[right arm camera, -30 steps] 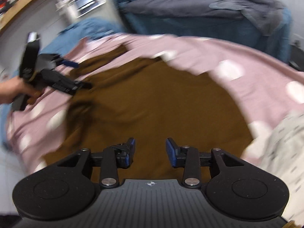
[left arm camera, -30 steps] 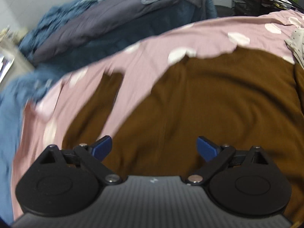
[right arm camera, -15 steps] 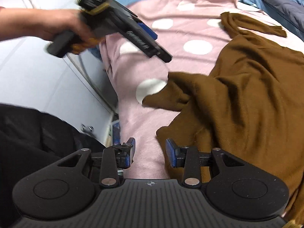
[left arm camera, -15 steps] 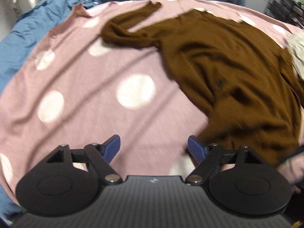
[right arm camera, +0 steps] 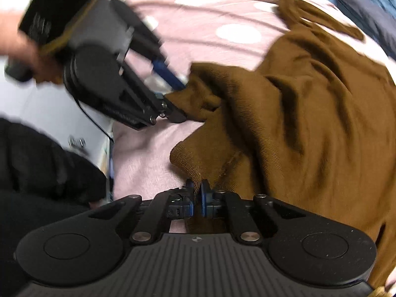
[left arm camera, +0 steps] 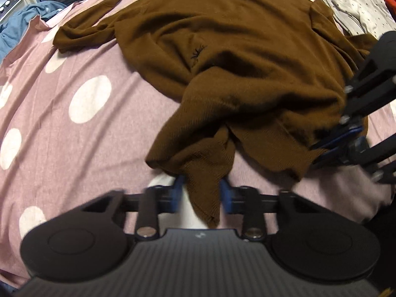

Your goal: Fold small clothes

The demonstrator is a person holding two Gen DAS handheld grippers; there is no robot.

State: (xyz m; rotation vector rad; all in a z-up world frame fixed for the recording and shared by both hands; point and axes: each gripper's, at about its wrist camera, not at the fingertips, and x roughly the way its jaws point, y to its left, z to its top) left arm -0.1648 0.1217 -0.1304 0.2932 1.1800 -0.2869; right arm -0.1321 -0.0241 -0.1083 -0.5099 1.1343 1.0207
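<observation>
A brown sweater (left arm camera: 235, 49) lies rumpled on a pink sheet with white dots (left arm camera: 74, 123). My left gripper (left arm camera: 200, 195) is at its near hem corner, and its jaws are closing with that corner hanging between them, a little gap still showing beside the cloth. In the right wrist view the left gripper (right arm camera: 183, 101) straddles the same corner of the sweater (right arm camera: 309, 99). My right gripper (right arm camera: 196, 193) is closing too, its blue pads nearly together and pinching the hem further along. From the left wrist view the right gripper (left arm camera: 321, 148) bites the hem at the right.
A pale dotted garment (left arm camera: 354, 7) lies at the far right of the bed. Blue bedding (left arm camera: 14, 24) and a white device (left arm camera: 7, 0) sit at the far left. A hand (right arm camera: 14, 42) holds the left gripper; dark clothing (right arm camera: 37, 160) is beside the bed edge.
Both grippers swung down to the sweater's near hem. The left jaws narrowed around a hem corner. The right jaws went from half apart to pinched on the hem.
</observation>
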